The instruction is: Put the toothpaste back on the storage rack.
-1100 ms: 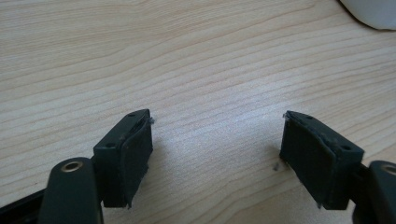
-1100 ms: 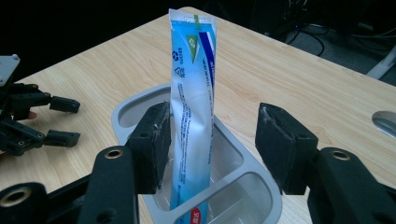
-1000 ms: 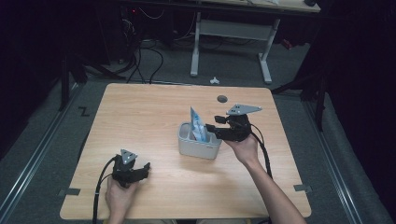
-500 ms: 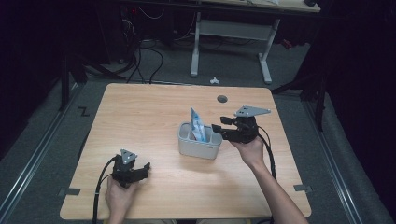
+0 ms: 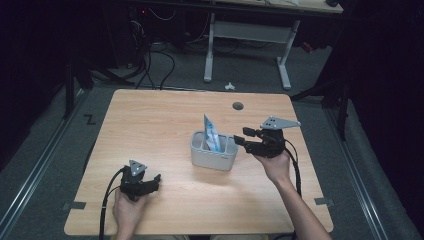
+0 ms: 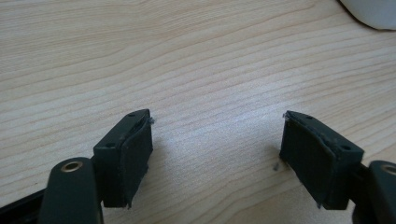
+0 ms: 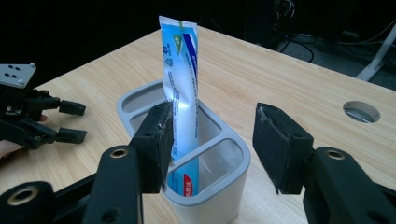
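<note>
A grey holder (image 5: 212,159) with several compartments stands mid-table, and a blue-and-white toothpaste tube (image 5: 211,131) stands upright in it. In the right gripper view the tube (image 7: 180,70) rises from a middle compartment of the holder (image 7: 212,207), beyond the jaws. My right gripper (image 5: 242,136) hovers just right of the holder and points at it; its jaws have just been closing, and there is nothing between them (image 7: 212,144). My left gripper (image 5: 156,179) rests low at the table's front left, open over bare wood (image 6: 217,154). It also appears far off in the right gripper view (image 7: 77,122).
The wooden table (image 5: 165,120) has a round cable hole (image 5: 238,106) behind the holder. A white-legged desk frame (image 5: 282,55) and cables stand on the floor beyond the far edge. Bare wood lies between the two grippers.
My right gripper has drawn back to the right, away from the holder. The tube stays standing in it. The left gripper has not moved.
</note>
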